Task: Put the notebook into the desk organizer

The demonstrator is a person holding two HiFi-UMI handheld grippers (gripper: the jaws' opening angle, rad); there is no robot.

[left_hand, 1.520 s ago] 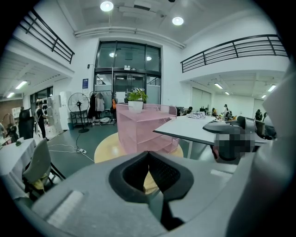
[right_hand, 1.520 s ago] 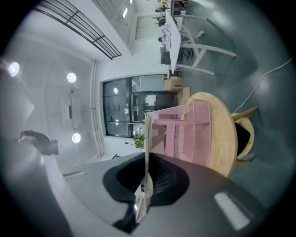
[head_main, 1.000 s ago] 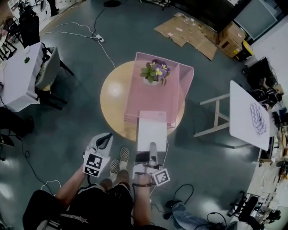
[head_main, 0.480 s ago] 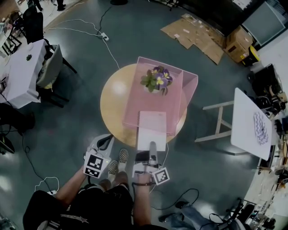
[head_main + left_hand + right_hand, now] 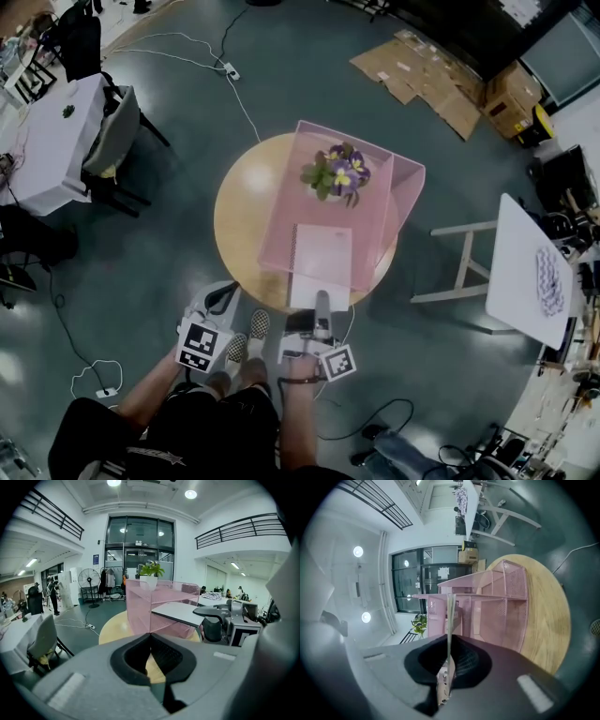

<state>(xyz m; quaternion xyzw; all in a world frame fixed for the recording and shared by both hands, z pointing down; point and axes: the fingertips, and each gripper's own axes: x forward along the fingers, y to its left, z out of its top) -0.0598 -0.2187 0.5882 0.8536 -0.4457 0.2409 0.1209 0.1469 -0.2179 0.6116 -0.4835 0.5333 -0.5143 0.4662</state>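
A pink mesh desk organizer (image 5: 370,211) stands on a round wooden table (image 5: 239,211), with a potted plant (image 5: 337,175) on top of it. The white notebook (image 5: 321,272) lies flat, its far part under the organizer's upper shelf and its near end sticking out over the table edge. My right gripper (image 5: 322,305) is shut on that near end. In the right gripper view the notebook (image 5: 450,616) shows edge-on between the pads, pointing at the organizer (image 5: 492,602). My left gripper (image 5: 217,298) hangs left of the table, shut and empty (image 5: 151,667).
A pale wooden chair (image 5: 455,262) and a white table (image 5: 530,272) stand to the right. Another white table (image 5: 47,141) with a chair (image 5: 112,141) is at the left. Flattened cardboard (image 5: 422,75) and cables (image 5: 202,66) lie on the floor beyond.
The right gripper has pushed the notebook forward, so more of it lies under the organizer's shelf. The left gripper has stayed beside the table.
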